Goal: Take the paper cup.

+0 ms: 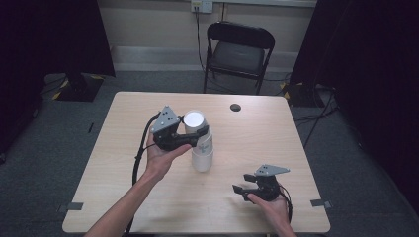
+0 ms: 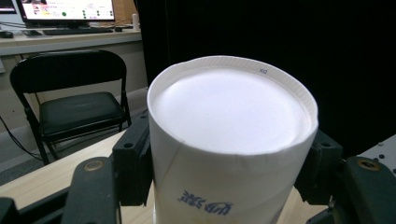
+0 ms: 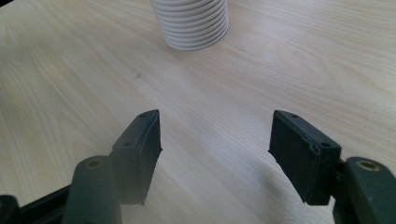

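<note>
Two grippers noted. Your left gripper (image 1: 193, 137) pinches the top paper cup (image 2: 232, 140), inverted, on the stack of cups (image 1: 202, 157) at mid-table (image 1: 123, 148). Your right gripper (image 1: 240, 190) rests spread, holding nothing, near the front edge.

The high view looks down from above at the whole tabletop (image 1: 237, 197). Each gripper view sits very close, looking along its jaws. All three share the cups (image 1: 201, 148).
</note>
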A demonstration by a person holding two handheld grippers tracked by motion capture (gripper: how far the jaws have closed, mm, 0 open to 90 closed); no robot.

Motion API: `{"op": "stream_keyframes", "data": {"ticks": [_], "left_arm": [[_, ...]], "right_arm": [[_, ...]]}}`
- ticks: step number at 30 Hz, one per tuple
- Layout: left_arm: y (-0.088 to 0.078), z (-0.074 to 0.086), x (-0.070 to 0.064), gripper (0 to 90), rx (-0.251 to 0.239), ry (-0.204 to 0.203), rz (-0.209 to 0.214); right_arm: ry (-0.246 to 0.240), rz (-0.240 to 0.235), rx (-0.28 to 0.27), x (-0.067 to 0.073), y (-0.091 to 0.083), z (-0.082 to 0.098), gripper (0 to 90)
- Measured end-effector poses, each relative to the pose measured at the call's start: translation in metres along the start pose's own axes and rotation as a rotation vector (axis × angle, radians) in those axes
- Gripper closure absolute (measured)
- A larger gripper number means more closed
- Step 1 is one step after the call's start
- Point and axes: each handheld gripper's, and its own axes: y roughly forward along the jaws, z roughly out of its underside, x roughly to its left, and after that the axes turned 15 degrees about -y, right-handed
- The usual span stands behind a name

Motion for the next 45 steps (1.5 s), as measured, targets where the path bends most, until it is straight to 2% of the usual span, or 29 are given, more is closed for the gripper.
{"op": "stream_keyframes", "data": {"ticks": [2, 7, 9, 15, 22, 24, 32, 35, 36, 38, 42, 45], "left_arm": [[-0.004, 0.004, 0.0, 34.1, 0.012, 0.0, 0.008], [-0.015, 0.008, 0.002, 34.2, 0.02, -0.042, 0.055], [-0.019, 0.009, 0.001, 34.2, 0.036, -0.042, 0.054], [-0.027, 0.017, -0.001, 34.1, 0.076, -0.064, 0.109], [-0.029, 0.032, 0.001, 34.0, 0.1, -0.083, 0.106], [-0.03, 0.038, 0.002, 34.1, 0.124, -0.088, 0.098], [-0.04, 0.046, -0.001, 34.3, 0.145, -0.107, 0.123], [-0.045, 0.054, 0.0, 34.2, 0.132, -0.115, 0.104], [-0.045, 0.054, 0.0, 34.2, 0.132, -0.115, 0.104], [-0.047, 0.061, 0.003, 34.1, 0.13, -0.147, 0.101], [-0.049, 0.07, 0.006, 34.2, 0.125, -0.176, 0.092], [-0.047, 0.078, 0.008, 34.1, 0.16, -0.212, 0.094]], "right_arm": [[-0.004, 0.003, -0.002, 0.0, -0.001, 0.0, 33.8], [-0.001, 0.015, 0.006, 0.001, -0.001, -0.001, 32.8], [0.001, 0.017, 0.006, 0.001, -0.001, -0.001, 32.1], [-0.011, 0.032, -0.002, 0.004, 0.0, -0.004, 30.6], [-0.029, 0.045, -0.016, 0.01, 0.0, -0.009, 30.9], [-0.036, 0.045, -0.019, 0.013, 0.002, -0.012, 32.2], [-0.069, 0.006, -0.038, 0.024, 0.004, -0.022, 34.4], [-0.11, -0.016, -0.06, 0.033, 0.007, -0.033, 39.0], [-0.11, -0.016, -0.06, 0.033, 0.007, -0.033, 39.0], [-0.134, -0.027, -0.078, 0.038, 0.012, -0.042, 42.0], [-0.155, -0.04, -0.081, 0.043, 0.019, -0.049, 42.5], [-0.173, -0.06, -0.083, 0.048, 0.025, -0.054, 43.4]]}}
